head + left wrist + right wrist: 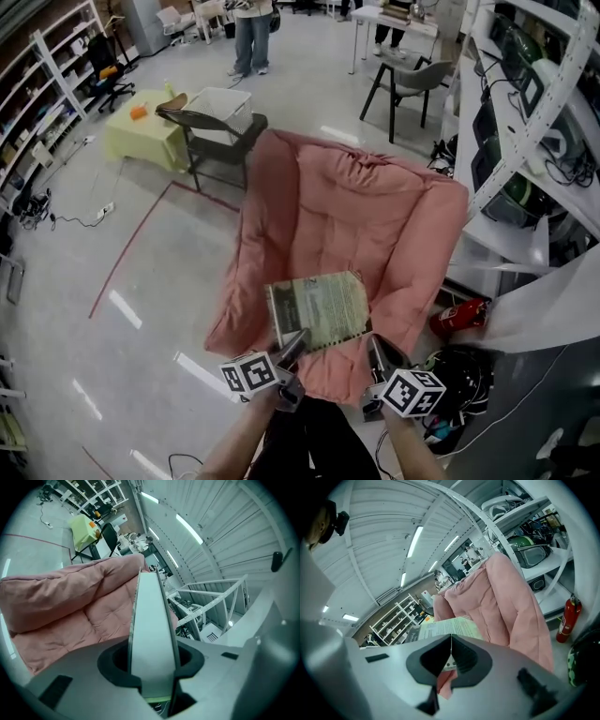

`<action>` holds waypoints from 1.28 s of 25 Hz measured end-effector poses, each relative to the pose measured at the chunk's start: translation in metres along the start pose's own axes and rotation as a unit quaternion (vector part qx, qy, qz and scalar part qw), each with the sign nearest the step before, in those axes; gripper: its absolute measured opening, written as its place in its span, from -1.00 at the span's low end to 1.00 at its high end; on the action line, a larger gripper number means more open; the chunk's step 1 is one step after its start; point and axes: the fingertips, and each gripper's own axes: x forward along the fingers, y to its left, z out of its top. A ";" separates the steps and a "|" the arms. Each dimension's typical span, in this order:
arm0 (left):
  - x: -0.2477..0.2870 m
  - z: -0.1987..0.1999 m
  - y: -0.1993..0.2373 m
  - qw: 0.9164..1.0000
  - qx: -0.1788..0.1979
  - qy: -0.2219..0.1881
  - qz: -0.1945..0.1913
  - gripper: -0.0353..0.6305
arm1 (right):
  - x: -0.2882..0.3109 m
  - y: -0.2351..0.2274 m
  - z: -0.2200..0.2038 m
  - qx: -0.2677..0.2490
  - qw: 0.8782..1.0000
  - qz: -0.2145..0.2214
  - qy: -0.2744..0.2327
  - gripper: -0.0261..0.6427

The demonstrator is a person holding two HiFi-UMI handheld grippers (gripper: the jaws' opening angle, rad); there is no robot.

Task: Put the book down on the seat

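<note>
A book point(319, 307) with a greenish printed cover hangs flat just above the front of the pink cushioned seat point(356, 216). My left gripper point(292, 345) is shut on its near left corner. In the left gripper view the book point(151, 620) runs edge-on between the pads of that gripper point(152, 665), with the seat point(70, 611) behind. My right gripper point(375, 345) sits at the book's near right corner. In the right gripper view its jaws point(451, 644) are closed on the thin edge of the book point(445, 627), and the seat point(506, 602) rises beyond.
A dark folding chair point(211, 127) and a yellow-covered table point(141, 131) stand behind the seat on the left. A grey chair point(408, 84) is farther back. White shelving point(534, 103) lines the right side, with a red fire extinguisher point(457, 317) and cables point(459, 375) below it. A person point(251, 37) stands far off.
</note>
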 end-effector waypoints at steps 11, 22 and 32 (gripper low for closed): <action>0.085 0.020 0.057 0.995 0.046 0.080 -0.040 -0.42 | 0.055 -0.033 -0.013 0.015 0.999 -0.034 -0.002 -0.88; 0.145 0.006 0.096 0.991 0.058 0.115 -0.034 -0.42 | 0.091 -0.076 -0.018 0.044 0.998 -0.053 -0.009 -0.89; 0.186 0.004 0.127 0.990 0.088 0.111 -0.025 -0.41 | 0.132 -0.118 -0.017 0.046 0.997 -0.056 -0.007 -0.89</action>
